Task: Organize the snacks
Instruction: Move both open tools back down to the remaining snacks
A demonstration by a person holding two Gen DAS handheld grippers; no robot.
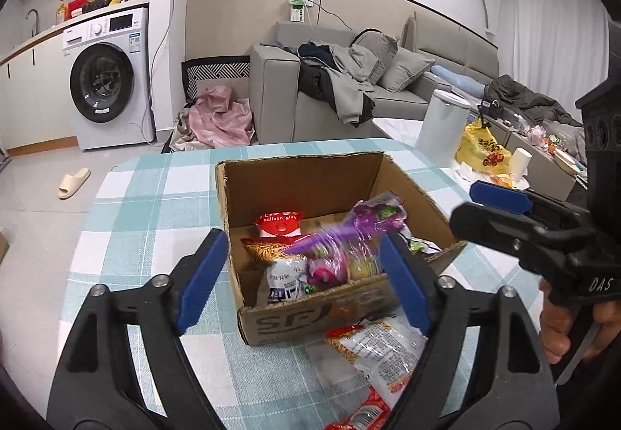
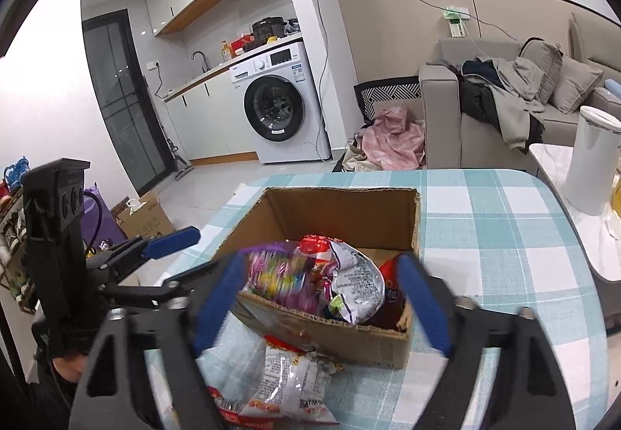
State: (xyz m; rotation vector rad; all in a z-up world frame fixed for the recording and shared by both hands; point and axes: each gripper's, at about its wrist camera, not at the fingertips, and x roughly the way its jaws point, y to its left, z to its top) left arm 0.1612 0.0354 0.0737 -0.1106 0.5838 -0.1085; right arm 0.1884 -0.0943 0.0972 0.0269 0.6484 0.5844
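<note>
Landmark: cardboard box (image 1: 310, 197) on the checked tablecloth (image 1: 147, 204).

Nearest, on the cloth just in front of the box's near wall: a clear-fronted snack packet (image 1: 382, 342) with a stick-snack print and a red end, lying flat and touching the wall. Likely next in line to go in; it is not yet boxed.

Both grippers hang over the box's near edge, angled down into it. Left gripper (image 1: 306, 274): blue pads spread wide, nothing pinched. The purple candy bag (image 1: 349, 232) shows between them, blurred and apparently dropping loose inside the box. Right gripper (image 2: 322, 298): jaws wider still, also holding nothing, framing the same bag from the other side. Looks like a two-handed release, both hands letting the bag fall so it lands on the pile rather than the rim.

Inside the box, near half: the purple bag is glossy, see-through, with coloured sweets inside, lying slantwise over the others. Under and beside it is a noodle-stick packet (image 1: 279, 259) and a crumpled silver bag (image 2: 355, 274). Just behind these a red "balloon glue" pack (image 1: 277, 222) stands up. The far half of the box floor is bare cardboard, so there is room left.

Beyond the box: a white bin (image 1: 442, 123), then the grey sofa (image 1: 279, 88) and a washing machine (image 1: 108, 80).
</note>
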